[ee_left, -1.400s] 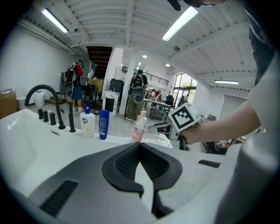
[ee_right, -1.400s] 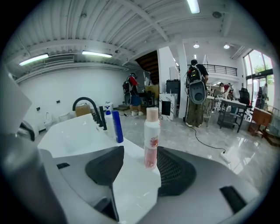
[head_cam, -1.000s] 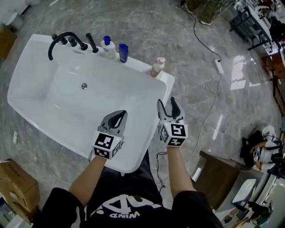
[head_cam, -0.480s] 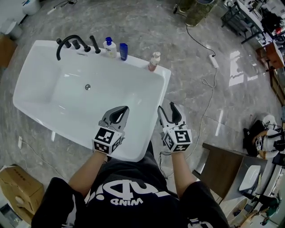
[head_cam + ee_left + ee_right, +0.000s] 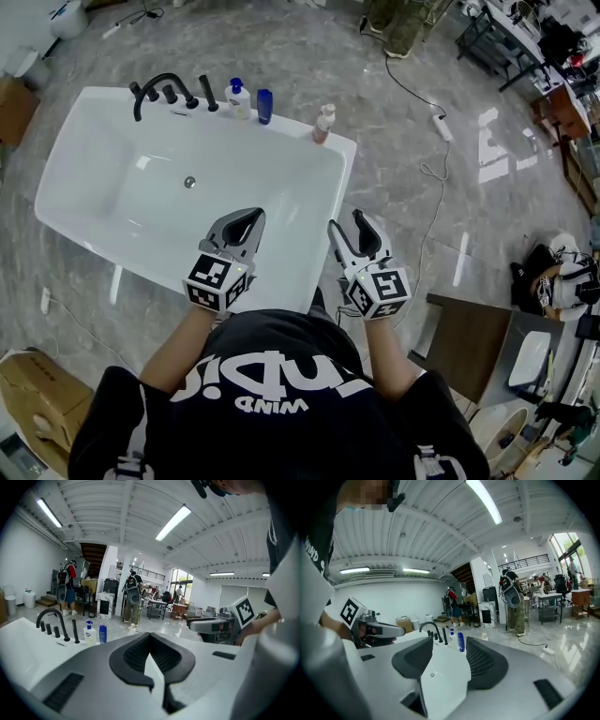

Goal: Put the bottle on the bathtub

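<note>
Jaws on the left gripper (image 5: 251,217) meet at the tips; the right gripper (image 5: 345,221) stands open, both empty. We find the pink bottle (image 5: 323,123) upright on the bathtub (image 5: 281,128) far rim (apparently placed). Any withdrawal should stay well clear of it.

The brown cardboard box (image 5: 33,398) at the lower left is cut off, the near corner of the white bathtub (image 5: 112,202) hides behind the black shirt (image 5: 281,441), and the label on the small pink bottle (image 5: 323,123) is too tiny to read.
</note>
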A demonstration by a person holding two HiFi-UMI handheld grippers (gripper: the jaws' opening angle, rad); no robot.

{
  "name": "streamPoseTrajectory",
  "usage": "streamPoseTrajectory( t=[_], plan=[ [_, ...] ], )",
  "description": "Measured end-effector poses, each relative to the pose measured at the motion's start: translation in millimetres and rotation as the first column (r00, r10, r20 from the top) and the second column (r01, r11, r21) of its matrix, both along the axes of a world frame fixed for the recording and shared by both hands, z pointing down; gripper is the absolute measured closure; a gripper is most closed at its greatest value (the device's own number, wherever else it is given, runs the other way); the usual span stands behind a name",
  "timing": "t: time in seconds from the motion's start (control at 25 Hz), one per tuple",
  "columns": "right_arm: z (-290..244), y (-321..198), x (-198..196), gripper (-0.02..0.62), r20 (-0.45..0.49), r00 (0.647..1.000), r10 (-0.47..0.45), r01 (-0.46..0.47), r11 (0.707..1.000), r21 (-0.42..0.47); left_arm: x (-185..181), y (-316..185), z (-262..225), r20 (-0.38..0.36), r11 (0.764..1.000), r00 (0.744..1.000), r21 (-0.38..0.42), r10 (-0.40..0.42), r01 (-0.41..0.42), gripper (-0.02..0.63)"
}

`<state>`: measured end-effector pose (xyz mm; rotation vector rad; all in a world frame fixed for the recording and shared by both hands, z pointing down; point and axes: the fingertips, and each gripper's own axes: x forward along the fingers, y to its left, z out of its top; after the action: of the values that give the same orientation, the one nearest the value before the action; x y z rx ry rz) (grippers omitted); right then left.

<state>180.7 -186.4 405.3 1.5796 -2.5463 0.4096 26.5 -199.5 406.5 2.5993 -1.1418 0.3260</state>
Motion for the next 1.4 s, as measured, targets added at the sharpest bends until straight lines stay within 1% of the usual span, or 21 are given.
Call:
streamPoseTrajectory(
  t=[0.04, 0.16, 0.32, 0.44, 0.48, 0.56, 0.68, 0.84, 1.04, 1.16, 1.4],
  plan=[
    [-3, 5, -2, 0.356, 0.001, 1.000, -0.002, 0.002, 1.000, 0.006, -1, 3, -3, -0.004, 1.000, 1.000, 0.005, -0.001, 0.001, 0.598],
    [-8, 18, -5, 0.408, 0.009, 1.000, 0.007, -0.008, 1.000, 0.011, -6, 13, -9, -0.012, 1.000, 1.000, 0.011, -0.004, 0.005, 0.598],
    [-9, 33, -5, 0.459, 0.016, 0.999, 0.032, -0.032, 0.999, 0.016, -8, 28, -14, -0.022, 1.000, 1.000, 0.013, 0.000, 0.000, 0.598],
    [-14, 43, -6, 0.555, 0.026, 0.999, 0.048, -0.048, 0.998, 0.031, -11, 36, -15, -0.018, 1.000, 1.000, 0.019, 0.002, -0.002, 0.598],
    [-16, 45, -7, 0.569, 0.033, 0.998, 0.047, -0.048, 0.998, 0.034, -12, 37, -16, -0.017, 1.000, 1.000, 0.021, 0.002, -0.002, 0.598],
    [-20, 51, -10, 0.571, 0.042, 0.998, 0.042, -0.044, 0.998, 0.038, -16, 40, -18, -0.017, 1.000, 1.000, 0.025, -0.001, 0.002, 0.598],
    [-20, 59, -9, 0.571, 0.030, 0.998, 0.056, -0.057, 0.998, 0.041, -22, 43, -19, -0.012, 0.999, 1.000, 0.037, -0.015, 0.015, 0.598],
    [-10, 60, 3, 0.571, 0.016, 0.992, 0.125, -0.126, 0.991, 0.041, -30, 42, -19, 0.004, 0.997, 0.999, 0.073, -0.037, 0.037, 0.598],
    [0, 61, 16, 0.571, -0.006, 0.982, 0.190, -0.189, 0.981, 0.047, -39, 38, -9, 0.013, 0.994, 0.997, 0.090, -0.070, 0.069, 0.598],
    [5, 63, 19, 0.571, -0.013, 0.979, 0.202, -0.201, 0.979, 0.042, -43, 36, -2, 0.023, 0.992, 0.996, 0.089, -0.089, 0.086, 0.598],
    [6, 67, 13, 0.571, -0.020, 0.980, 0.198, -0.197, 0.979, 0.044, -48, 38, 0, 0.012, 0.992, 0.995, 0.080, -0.098, 0.097, 0.598]
  ],
)
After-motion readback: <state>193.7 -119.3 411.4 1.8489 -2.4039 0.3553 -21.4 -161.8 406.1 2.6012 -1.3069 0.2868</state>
